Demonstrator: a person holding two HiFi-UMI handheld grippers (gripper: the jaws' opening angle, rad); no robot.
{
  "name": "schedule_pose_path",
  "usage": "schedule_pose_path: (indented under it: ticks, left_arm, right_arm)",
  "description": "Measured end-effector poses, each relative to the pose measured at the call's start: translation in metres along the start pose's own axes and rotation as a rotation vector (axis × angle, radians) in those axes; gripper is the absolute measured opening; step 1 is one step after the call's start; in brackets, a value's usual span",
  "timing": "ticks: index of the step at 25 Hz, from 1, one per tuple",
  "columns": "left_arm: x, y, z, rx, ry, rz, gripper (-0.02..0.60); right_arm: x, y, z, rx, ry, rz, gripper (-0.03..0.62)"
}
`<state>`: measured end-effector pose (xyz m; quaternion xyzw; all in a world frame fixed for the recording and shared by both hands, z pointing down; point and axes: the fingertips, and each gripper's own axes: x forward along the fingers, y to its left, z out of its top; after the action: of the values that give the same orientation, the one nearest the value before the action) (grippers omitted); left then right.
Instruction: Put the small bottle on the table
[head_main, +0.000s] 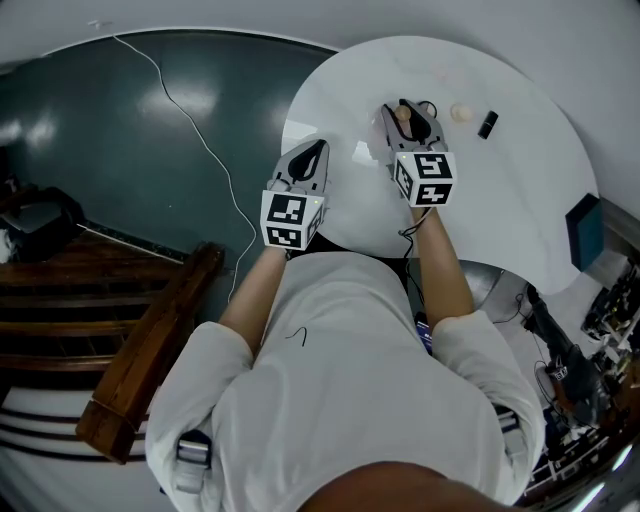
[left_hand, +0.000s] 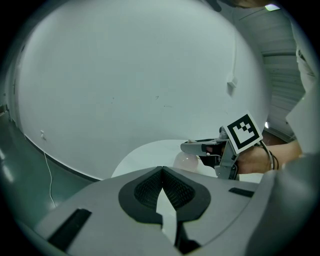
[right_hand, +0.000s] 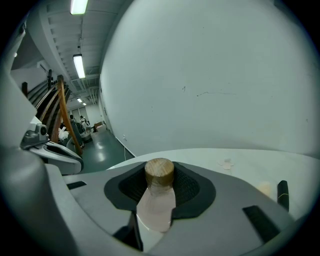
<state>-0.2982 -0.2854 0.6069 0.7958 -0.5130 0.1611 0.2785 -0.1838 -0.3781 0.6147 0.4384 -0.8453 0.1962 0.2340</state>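
The left gripper (head_main: 315, 152) is seen at the near left edge of the round white table (head_main: 520, 200), jaws together with nothing between them. Further right, the small bottle (right_hand: 156, 200) is clamped at the neck by the right gripper (head_main: 408, 114). Its long axis is upright, with the cork cap above the jaws and the body hanging below them over the table. A straight lowering is judged to be needed. Whether the base touches the table cannot be told.

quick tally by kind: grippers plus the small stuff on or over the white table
grippers: 2 (left gripper, right gripper)
small bottle: 1, held in the right gripper
small cream round thing: 1
small black thing: 1
total: 5
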Motion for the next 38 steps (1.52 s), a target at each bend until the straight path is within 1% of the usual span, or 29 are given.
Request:
schedule_pose_path:
  ticks: [11,18,22,23,26,29,32,33,35,37,38]
  left_arm:
    - [0.000,-0.016,-0.006,0.008,0.014,-0.014,0.012]
    - [0.001,-0.023,-0.007,0.007,0.014,-0.009,0.012]
    - [0.001,-0.026,-0.009,0.010,0.017,-0.007,0.012]
    - [0.002,-0.027,-0.009,0.013,0.018,-0.009,0.012]
    - [0.002,-0.032,-0.009,0.011,0.017,-0.011,0.012]
    - [0.005,-0.038,-0.006,0.006,0.011,-0.009,0.012]
    - [0.008,-0.053,-0.003,0.016,0.009,-0.022,0.012]
    - [0.009,-0.058,-0.003,0.019,0.009,-0.026,0.012]
    - [0.012,-0.069,-0.003,0.020,0.009,-0.030,0.012]
    - [0.015,-0.079,-0.003,0.024,0.012,-0.035,0.012]
    - [0.017,-0.085,-0.003,0.028,0.015,-0.039,0.012]
  right_arm:
    - [-0.002,-0.007,-0.008,0.009,0.002,-0.011,0.129]
    - [-0.005,-0.002,-0.014,-0.009,0.014,-0.011,0.133]
    - [-0.006,-0.001,-0.013,0.006,-0.008,0.002,0.141]
    - [-0.008,-0.001,-0.012,0.014,-0.022,0.006,0.149]
    - [-0.019,-0.003,-0.009,0.040,-0.053,0.015,0.232]
    - [-0.035,-0.006,-0.010,0.044,-0.065,0.010,0.238]
    - [-0.059,-0.010,-0.017,-0.023,-0.057,-0.018,0.234]
    - [-0.069,-0.011,-0.020,-0.050,-0.050,-0.027,0.220]
    - [-0.090,-0.017,-0.029,-0.079,-0.040,-0.053,0.151]
    - [-0.109,-0.029,-0.040,-0.085,-0.027,-0.098,0.039]
    - [-0.118,-0.037,-0.046,-0.083,-0.018,-0.122,-0.002]
